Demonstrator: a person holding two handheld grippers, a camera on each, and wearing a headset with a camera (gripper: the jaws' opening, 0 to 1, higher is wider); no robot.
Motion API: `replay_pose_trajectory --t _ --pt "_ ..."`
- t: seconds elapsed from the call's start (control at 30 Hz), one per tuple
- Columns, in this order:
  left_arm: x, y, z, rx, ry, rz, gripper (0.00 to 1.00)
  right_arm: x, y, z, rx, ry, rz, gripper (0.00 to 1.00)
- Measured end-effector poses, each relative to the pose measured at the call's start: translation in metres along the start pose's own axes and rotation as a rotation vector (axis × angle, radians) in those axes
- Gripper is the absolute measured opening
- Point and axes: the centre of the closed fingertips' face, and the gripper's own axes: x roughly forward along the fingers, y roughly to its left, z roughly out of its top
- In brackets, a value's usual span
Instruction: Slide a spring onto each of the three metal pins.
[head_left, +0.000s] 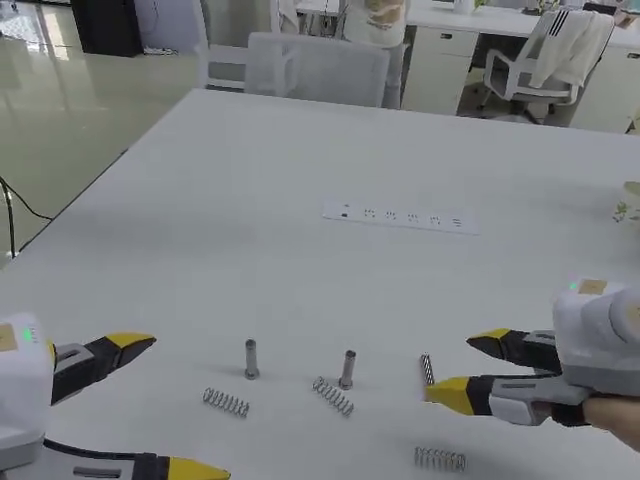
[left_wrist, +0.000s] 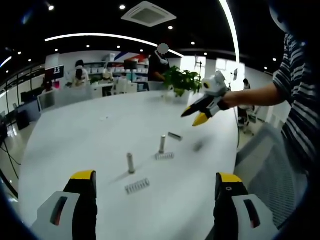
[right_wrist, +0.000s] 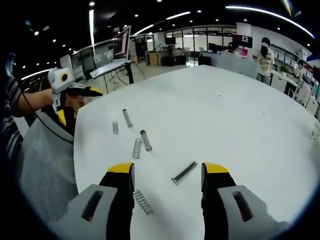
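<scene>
Two metal pins stand upright on the white table, one (head_left: 251, 358) on the left and one (head_left: 348, 368) in the middle; a third pin (head_left: 427, 369) lies flat to their right. Three springs lie loose: one (head_left: 226, 402) by the left pin, one (head_left: 333, 395) at the middle pin's foot, one (head_left: 440, 459) near the front edge. My right gripper (head_left: 458, 367) hovers open just right of the lying pin (right_wrist: 184, 172), which sits between its jaws' line in the right gripper view. My left gripper (head_left: 170, 405) is open at the front left, short of the left spring (left_wrist: 137, 186).
A white power strip (head_left: 400, 216) lies flat across the table's middle. Grey chairs (head_left: 320, 68) stand at the far edge. A potted plant (left_wrist: 182, 80) stands on the table's far end in the left gripper view. The person's striped sleeve (left_wrist: 295, 95) is at the right.
</scene>
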Motion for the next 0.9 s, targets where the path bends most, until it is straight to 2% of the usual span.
replay_pose_trajectory --t 0.33,0.47,0.53,0.6,0.83,0.9 --pt "0.001 0.0 0.002 0.002 0.003 -0.004 0.96 0.013 -0.015 0.001 0.092 0.035 -0.019 0.4" --pt "0.001 0.0 0.002 0.003 0.002 -0.003 0.96 0.02 -0.02 -0.005 0.14 0.076 -0.022 0.36" --pt "0.001 -0.001 0.002 0.003 0.005 -0.006 0.96 0.024 -0.025 -0.013 0.157 0.125 -0.045 0.33" --pt "0.001 -0.001 0.001 0.005 0.006 -0.006 0.96 0.029 -0.025 -0.015 0.16 0.133 -0.032 0.31" --pt "-0.001 0.0 0.0 0.001 0.004 -0.001 0.96 0.042 -0.026 -0.019 0.171 0.175 -0.039 0.29" --pt "-0.001 0.001 0.0 0.0 0.006 0.0 0.95 0.045 -0.027 -0.021 0.177 0.191 -0.041 0.25"
